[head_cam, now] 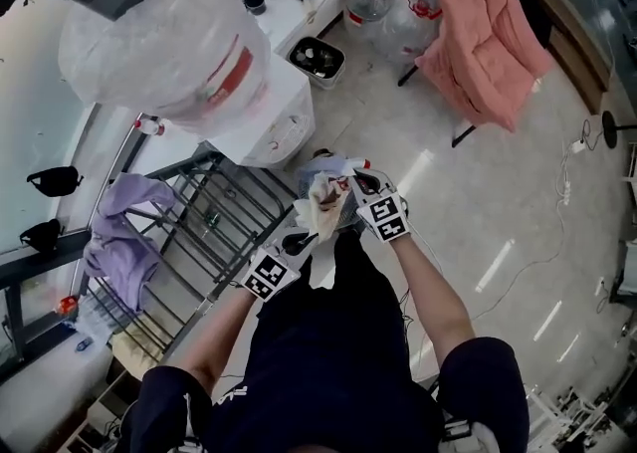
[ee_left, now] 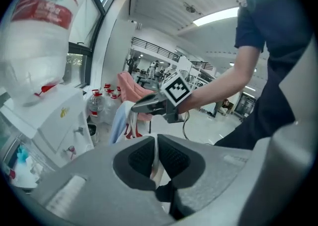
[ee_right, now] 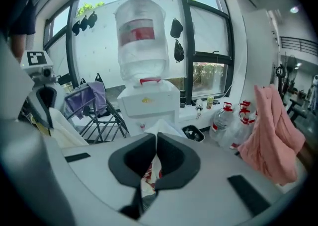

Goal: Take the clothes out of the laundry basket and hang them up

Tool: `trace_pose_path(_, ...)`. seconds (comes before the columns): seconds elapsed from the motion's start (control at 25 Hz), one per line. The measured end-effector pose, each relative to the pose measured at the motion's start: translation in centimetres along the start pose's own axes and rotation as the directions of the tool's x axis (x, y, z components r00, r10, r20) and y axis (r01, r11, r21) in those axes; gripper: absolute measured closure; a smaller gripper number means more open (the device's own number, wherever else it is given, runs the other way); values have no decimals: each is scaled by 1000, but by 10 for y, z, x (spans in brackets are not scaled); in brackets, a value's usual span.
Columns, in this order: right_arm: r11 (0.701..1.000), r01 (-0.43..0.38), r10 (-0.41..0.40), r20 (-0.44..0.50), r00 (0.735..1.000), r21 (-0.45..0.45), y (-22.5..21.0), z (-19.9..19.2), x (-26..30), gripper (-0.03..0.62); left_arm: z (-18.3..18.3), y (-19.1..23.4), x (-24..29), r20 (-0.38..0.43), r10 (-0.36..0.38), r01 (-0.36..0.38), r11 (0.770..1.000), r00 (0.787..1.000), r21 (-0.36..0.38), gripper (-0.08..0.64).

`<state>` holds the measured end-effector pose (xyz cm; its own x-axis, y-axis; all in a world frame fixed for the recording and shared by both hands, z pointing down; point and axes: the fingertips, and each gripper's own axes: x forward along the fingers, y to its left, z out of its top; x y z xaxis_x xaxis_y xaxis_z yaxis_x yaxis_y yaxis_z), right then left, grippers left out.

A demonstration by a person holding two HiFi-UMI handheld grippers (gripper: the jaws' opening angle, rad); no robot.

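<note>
I held a crumpled white cloth garment with red print and a pale blue part (head_cam: 325, 194) in the air in front of my waist. It hung above the floor, just beside the near corner of the dark metal folding drying rack (head_cam: 204, 232). The jaws of my left gripper (head_cam: 302, 240) were pressed together on a lower white fold. The jaws of my right gripper (head_cam: 348, 185) were pinched on a red-printed fold higher up. I judged that the two separate grips were there to draw the bunched garment open so it could go over a rail. Both forearms reached forward from my body. The grippers tilted downward and sat close together, the right above and beyond the left. A lilac cloth (head_cam: 124, 232) hung over the rack's far left end. A white water dispenser with a big clear bottle (head_cam: 249, 113) stood behind the rack. No laundry basket showed in any view.
</note>
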<state>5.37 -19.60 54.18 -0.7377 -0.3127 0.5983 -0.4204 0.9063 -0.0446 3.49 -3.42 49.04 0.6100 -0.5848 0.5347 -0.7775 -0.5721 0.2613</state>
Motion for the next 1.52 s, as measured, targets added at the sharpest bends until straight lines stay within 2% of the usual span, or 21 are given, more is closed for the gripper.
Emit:
trace_pose_path(0.16, 999, 24, -25, 40, 999, 25, 5, 24, -15, 588, -4, 18, 16, 31, 55, -55, 998, 998, -26, 535)
trace_pose_path(0.28, 997, 66, -68, 76, 995, 30, 1, 45, -25, 588, -8, 26, 30, 18, 43, -42, 999, 999, -13, 532)
trace_pose_path(0.32, 997, 76, -78, 91, 993, 25, 1, 54, -27, 588, -10, 26, 34, 6, 24, -24, 1000, 1000, -9, 494)
trace_pose_path(0.36, 996, 82, -83, 107, 991, 21, 3, 62, -31, 588, -12, 25, 36, -11, 1, -2, 1000, 1000, -9, 379)
trace_pose_path(0.4, 996, 86, -87, 124, 988, 16, 5, 69, -35, 588, -13, 22, 36, -23, -19, 19, 1000, 1000, -11, 312)
trace_pose_path(0.48, 995, 95, -94, 153, 984, 5, 11, 83, -43, 588, -8, 16, 28, -13, -41, 41, 999, 999, -16, 297)
trace_pose_path(0.6, 993, 113, -107, 184, 977, -22, 17, 99, -52, 588, 13, 10, 7, 65, -56, 58, 998, 996, -22, 263)
trace_pose_path(0.72, 991, 125, -115, 207, 972, -38, 20, 112, -58, 588, 35, 11, -14, 112, -50, 50, 999, 992, 11, 227)
trace_pose_path(0.8, 990, 132, -121, 217, 969, -39, 20, 119, -61, 588, 49, 19, -28, 131, -4, 0, 1000, 991, 27, 219)
trace_pose_path(0.92, 988, 146, -132, 234, 963, -42, 21, 129, -65, 588, 67, 45, -47, 144, 136, -141, 990, 980, 21, 219)
trace_pose_path(1.0, 987, 151, -135, 239, 961, -50, 23, 133, -66, 588, 67, 64, -58, 107, 250, -255, 966, 962, 31, 219)
trace_pose_path(1.08, 986, 156, -137, 246, 959, -57, 25, 137, -67, 588, 61, 79, -67, 42, 361, -363, 928, 932, 80, 219)
trace_pose_path(1.16, 985, 162, -141, 253, 957, -65, 28, 143, -68, 588, 50, 88, -73, -24, 427, -421, 900, 904, 113, 218)
trace_pose_path(1.24, 984, 166, -144, 244, 959, -71, 30, 142, -68, 588, 39, 91, -76, -65, 436, -430, 898, 898, 93, 216)
trace_pose_path(1.32, 982, 177, -158, 241, 958, -61, 26, 141, -67, 588, 30, 92, -77, -82, 420, -418, 907, 904, 46, 216)
trace_pose_path(1.52, 973, 226, -208, 269, 940, -36, 5, 154, -73, 588, -2, 97, -84, -143, 407, -416, 909, 902, -37, 216)
